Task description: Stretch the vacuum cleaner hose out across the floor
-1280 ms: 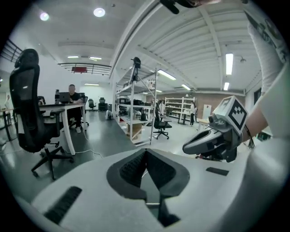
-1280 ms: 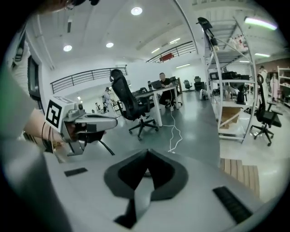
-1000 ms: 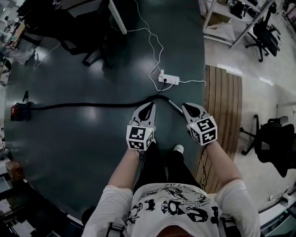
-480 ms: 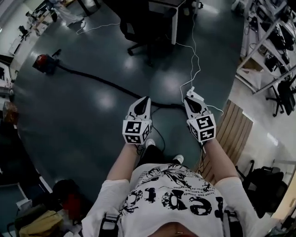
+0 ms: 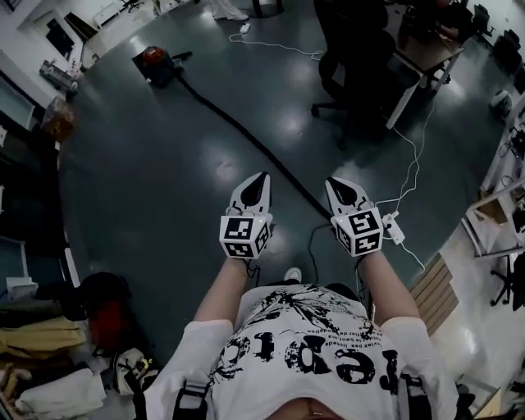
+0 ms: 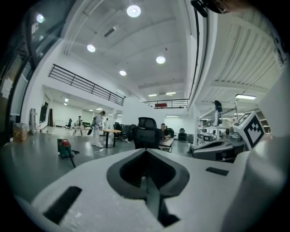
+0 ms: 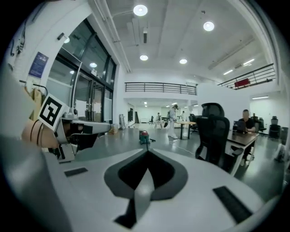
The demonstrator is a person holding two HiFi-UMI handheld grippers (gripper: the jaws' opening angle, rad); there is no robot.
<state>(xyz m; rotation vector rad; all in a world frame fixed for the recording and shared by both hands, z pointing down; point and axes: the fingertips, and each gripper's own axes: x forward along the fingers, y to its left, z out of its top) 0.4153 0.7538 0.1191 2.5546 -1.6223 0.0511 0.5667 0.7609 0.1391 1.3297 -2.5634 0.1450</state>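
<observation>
Left tongs (image 5: 262, 176) and right tongs (image 5: 330, 183) are hanging closed and empty, hose (image 5: 246, 135) is looking bendy and light, I'm thinking grab near its free end.

**Open-plan office hall**

A dark glossy floor (image 5: 156, 189) spreads under a high white ceiling with round downlights (image 6: 133, 11). Black swivel office chairs (image 5: 354, 49) stand at desks (image 5: 428, 51). A railed mezzanine (image 7: 159, 87) runs along the far wall, and glass partitions (image 7: 90, 86) line one side.
</observation>
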